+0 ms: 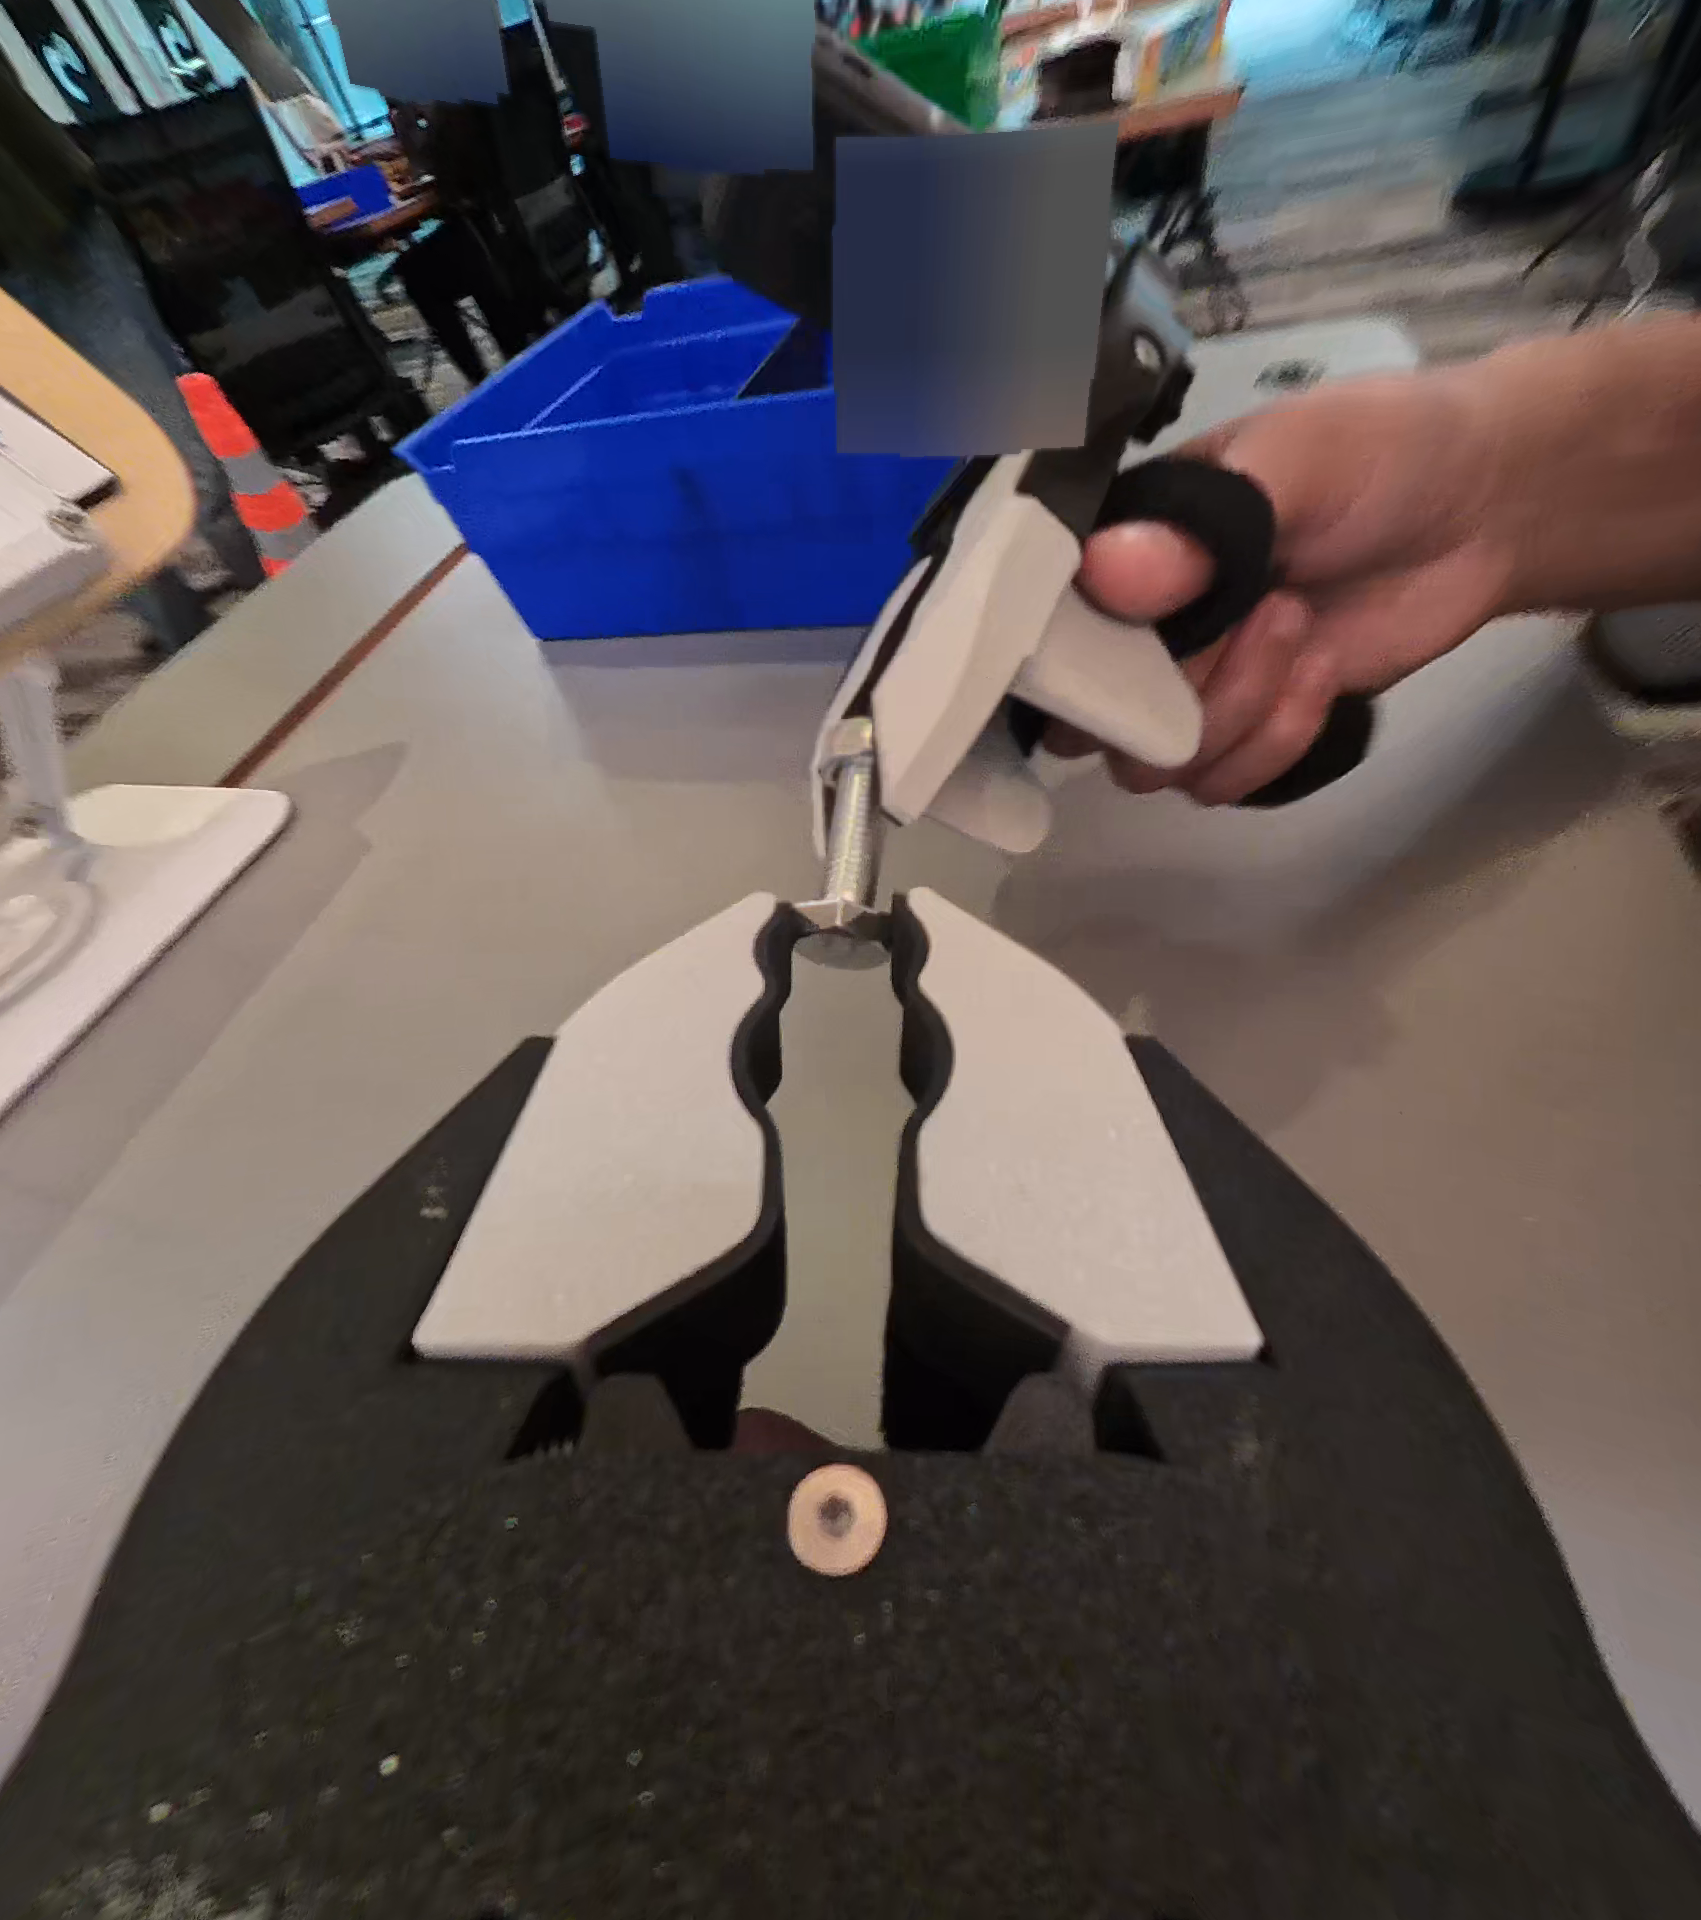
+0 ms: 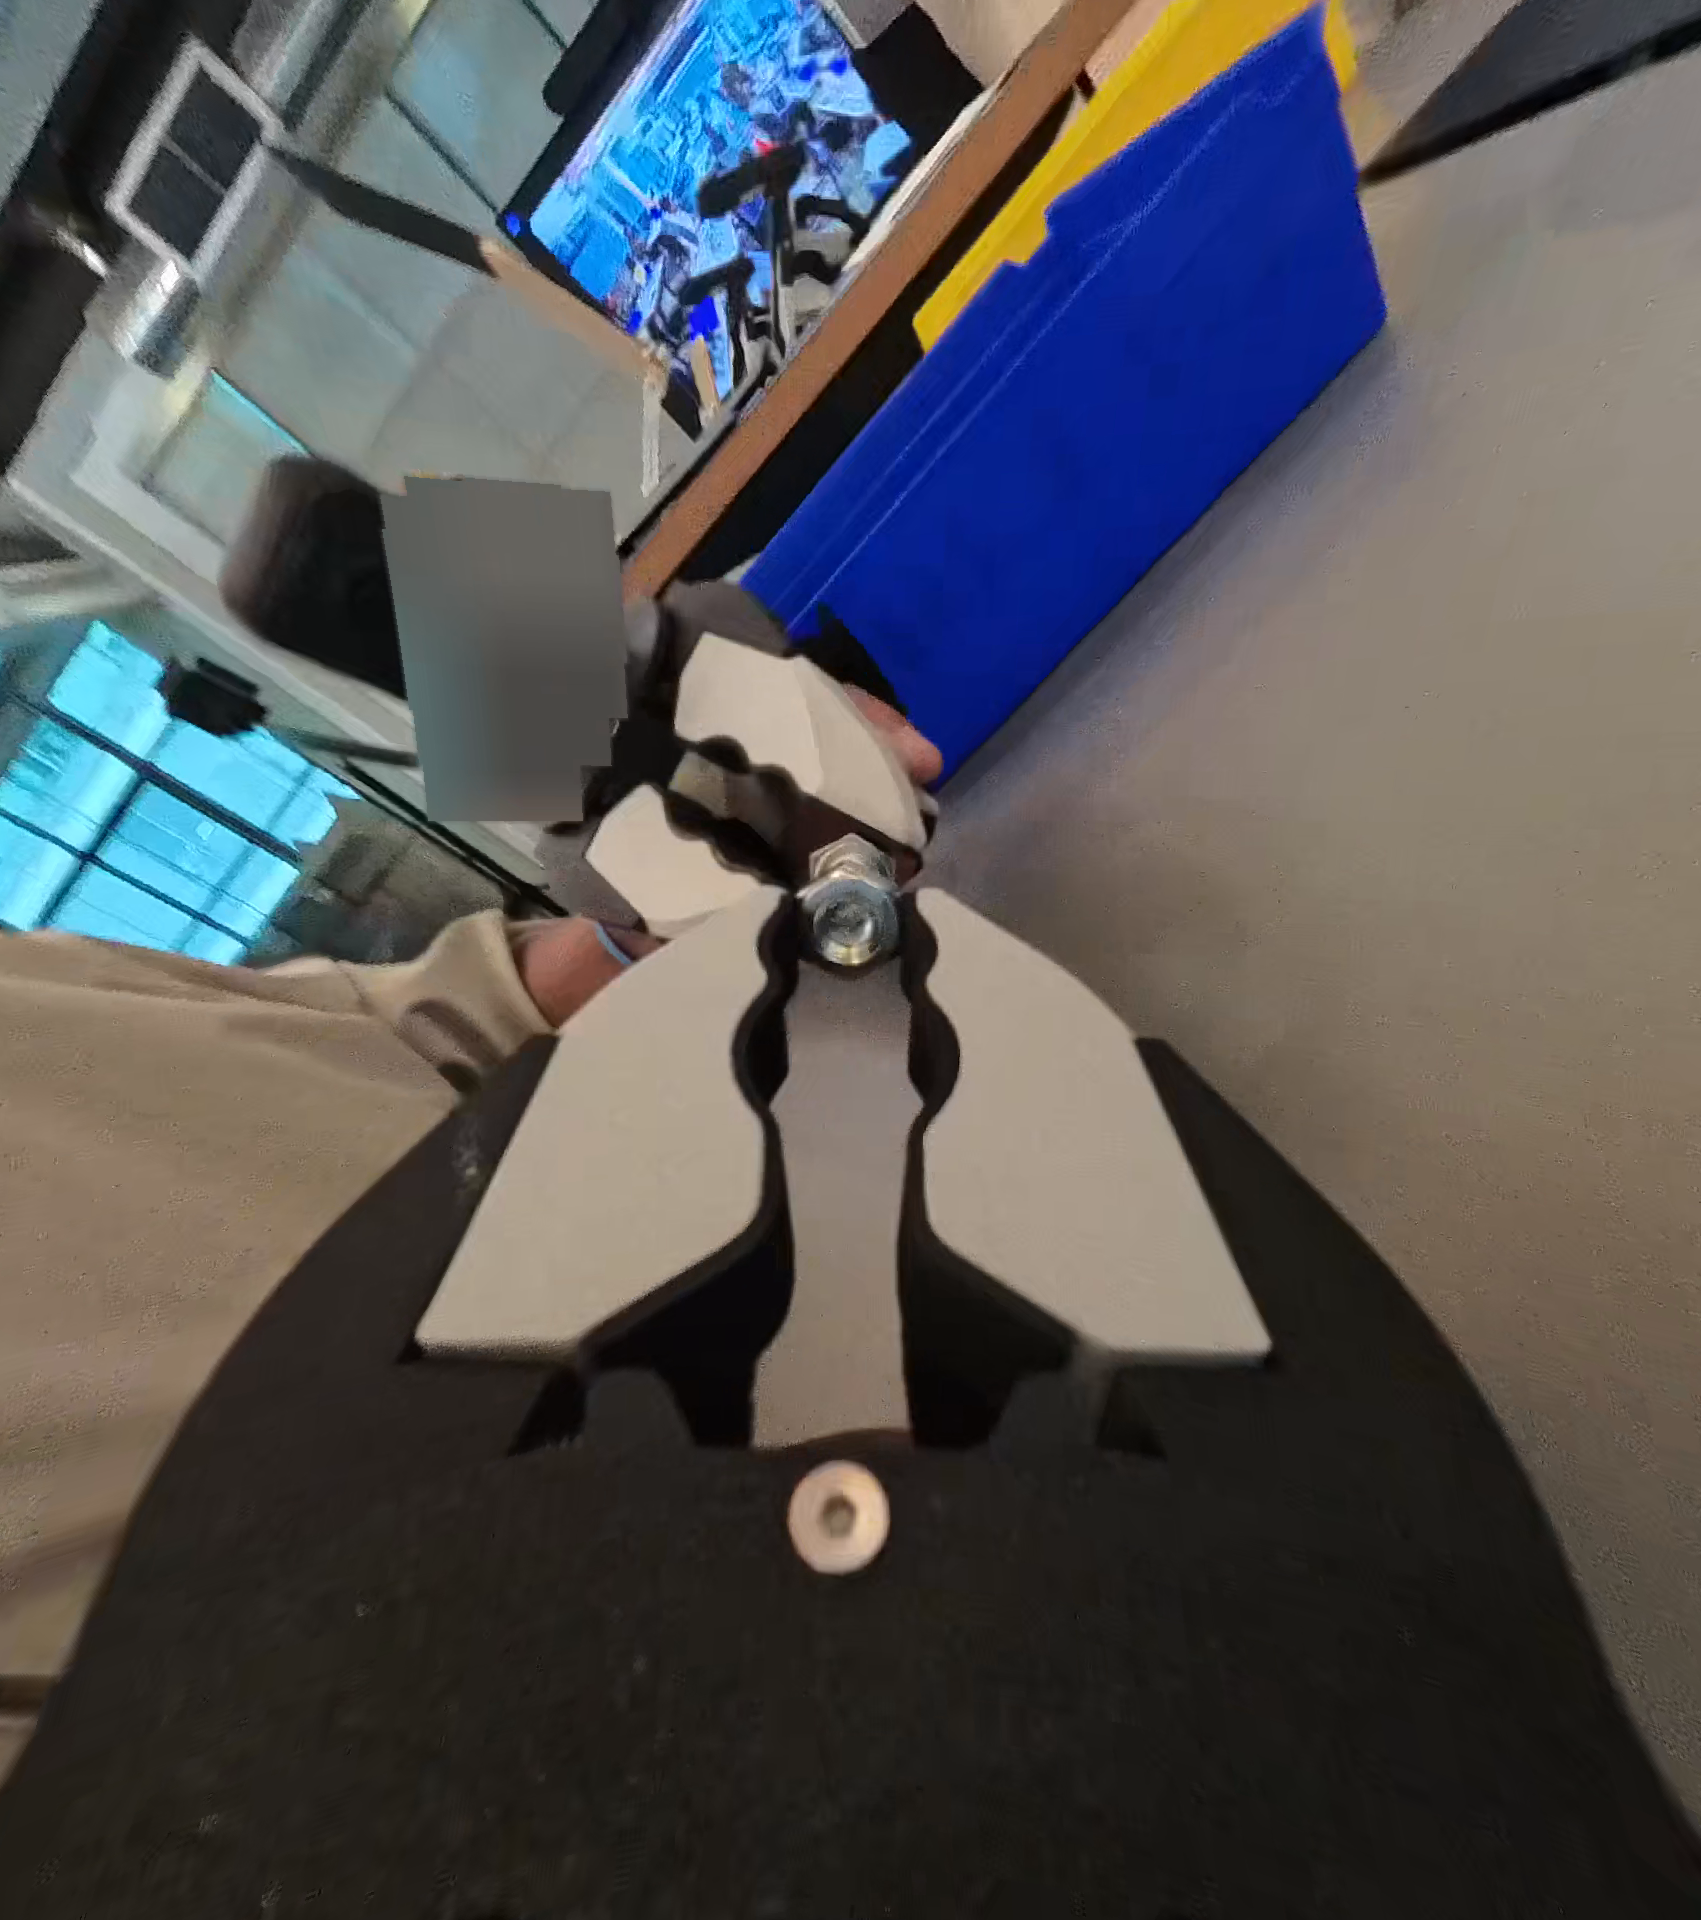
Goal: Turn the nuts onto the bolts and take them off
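A: Hidden items?
B: Nut [image 1: 851, 740]: mostly covered by the right gripper's fingers [image 1: 960, 665]. Bolt [image 2: 847, 921] shank: foreshortened, hidden behind its own head.
A: Cut off?
B: Blue bin [image 2: 1085, 488], by the top edge; the room behind is blurred.

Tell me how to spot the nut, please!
Find the grey table with the big blue bin; in front of the bin, two grippers meet on one silver bolt. The nut is the small six-sided ring at the bolt's upper end, pinched by the right gripper. The wide flat head at the other end sits in the left gripper.
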